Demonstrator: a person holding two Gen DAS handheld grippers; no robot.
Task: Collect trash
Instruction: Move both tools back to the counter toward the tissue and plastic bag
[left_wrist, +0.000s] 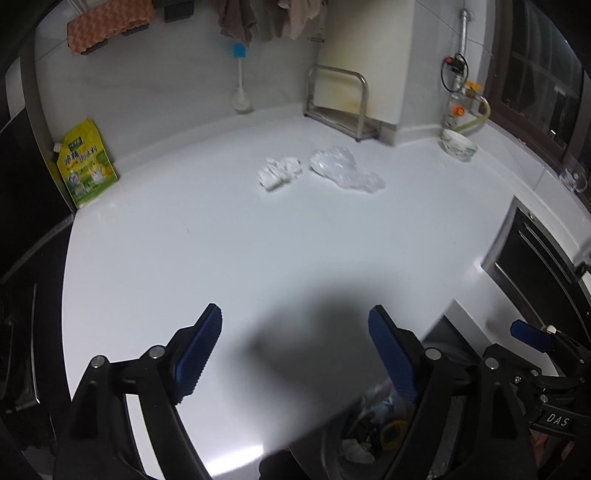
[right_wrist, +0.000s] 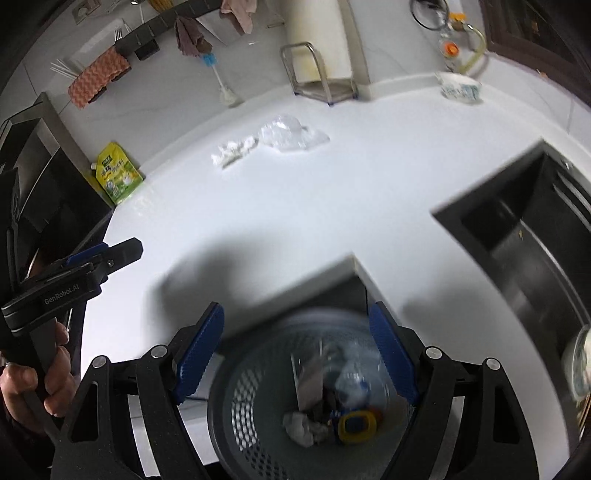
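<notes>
A crumpled white tissue (left_wrist: 279, 172) and a crumpled clear plastic wrapper (left_wrist: 345, 168) lie side by side on the white counter (left_wrist: 258, 251), far ahead of my left gripper (left_wrist: 295, 325), which is open and empty above the counter's near part. Both also show in the right wrist view: the tissue (right_wrist: 233, 149) and the wrapper (right_wrist: 291, 134). My right gripper (right_wrist: 297, 325) is open and empty, hovering over a grey mesh trash bin (right_wrist: 255, 391) below the counter edge. The bin holds a tissue ball, a yellow item and other scraps. The left gripper (right_wrist: 107, 254) shows at left.
A yellow-green pouch (left_wrist: 86, 164) stands at the back left. A metal rack (left_wrist: 340, 103), a brush (left_wrist: 240, 81) and a patterned bowl (left_wrist: 458, 144) line the back wall. A dark sink (right_wrist: 528, 251) is at the right. The bin (left_wrist: 373, 424) shows below the counter edge.
</notes>
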